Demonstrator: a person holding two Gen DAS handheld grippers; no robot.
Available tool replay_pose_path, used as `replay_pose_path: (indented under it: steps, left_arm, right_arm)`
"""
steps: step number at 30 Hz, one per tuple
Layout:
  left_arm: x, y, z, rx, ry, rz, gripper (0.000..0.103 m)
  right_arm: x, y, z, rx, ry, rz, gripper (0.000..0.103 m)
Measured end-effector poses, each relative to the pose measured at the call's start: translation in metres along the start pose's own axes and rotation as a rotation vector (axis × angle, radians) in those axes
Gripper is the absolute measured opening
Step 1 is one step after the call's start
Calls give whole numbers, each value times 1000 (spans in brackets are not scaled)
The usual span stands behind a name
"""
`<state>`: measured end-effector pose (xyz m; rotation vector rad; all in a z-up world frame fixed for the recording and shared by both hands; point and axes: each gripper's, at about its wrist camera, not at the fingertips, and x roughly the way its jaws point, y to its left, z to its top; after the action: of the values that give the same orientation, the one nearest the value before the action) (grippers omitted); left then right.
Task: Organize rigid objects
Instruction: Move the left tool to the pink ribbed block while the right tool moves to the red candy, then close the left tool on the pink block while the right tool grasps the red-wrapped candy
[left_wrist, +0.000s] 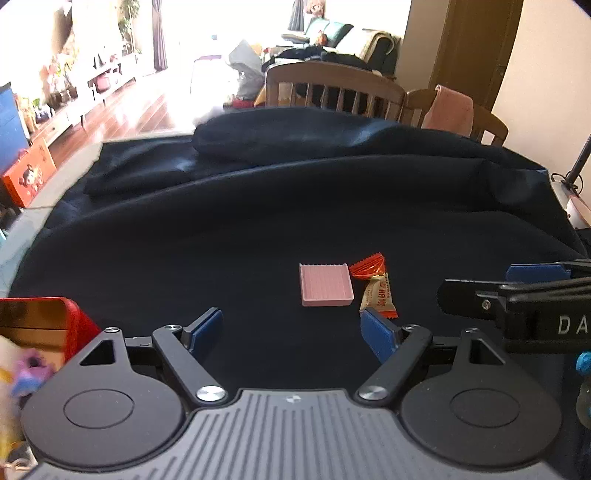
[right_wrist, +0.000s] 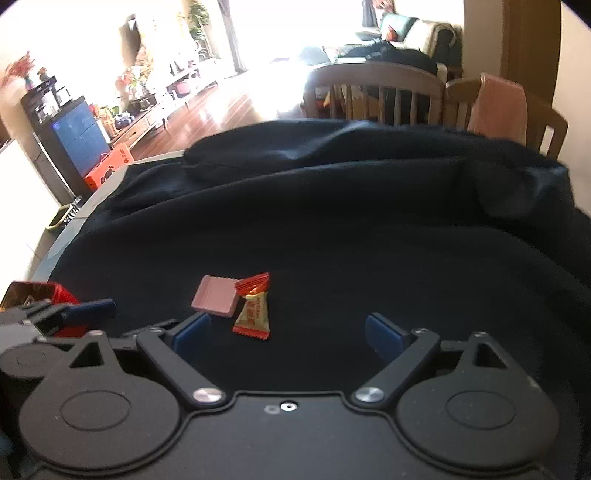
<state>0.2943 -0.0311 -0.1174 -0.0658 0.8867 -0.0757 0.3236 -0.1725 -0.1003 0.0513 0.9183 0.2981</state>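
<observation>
Lying on the dark cloth that covers your counter: one pink square tray, shallow, ribbed inside, flat and upright. Touching or just beside its right edge: one wrapped candy, orange-red at the crimped top, tan at the body with printed characters, tilted slightly. In the right wrist view the same pair sits left of centre, pink square tray with wrapped candy at its right corner.

Your left gripper: blue-padded fingers spread wide, nothing between them; the tray and candy lie just ahead, toward the right finger, whose tip overlaps the candy's lower end in the picture. Contact cannot be told.

Your right gripper: fingers released and wide apart, bare cloth between them; the candy lies just beyond the left finger.

Each gripper shows in the other's view: the right one at the right edge of the left view, the left one at the left edge of the right view.

Red tin, open, gold inside, at the near left of the counter. Wooden chairs stand beyond the far edge; a pink towel hangs over one.
</observation>
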Motion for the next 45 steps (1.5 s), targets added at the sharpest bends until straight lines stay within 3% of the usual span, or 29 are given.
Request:
replay_pose_path:
  steps: [14,23,32,33,37,41,45]
  left_arm:
    - [47,-11,6,30,14,-10,82]
    - [59,-12,7,48,-9,2,82]
    - [62,-16,3,103,-41,33,82]
    - [62,-15,3,103,-43,38,79]
    - [60,-13,4,93,-52,46,66]
    - [58,-11,7,95,-54,40,43]
    - [55,-9,8,84,-41,40,40]
  right_arm:
    - [48,-12,22,116,84,99,79]
    - [71,-3,23,132,136,119,55]
    - [78,0,22,149,134,121,27]
    - [78,-1,22,154,136,120,21]
    - [78,-4,20,168,128,123,19]
    - [74,-7,17,176,122,112,19]
    - [70,-9,13,189,122,104,19]
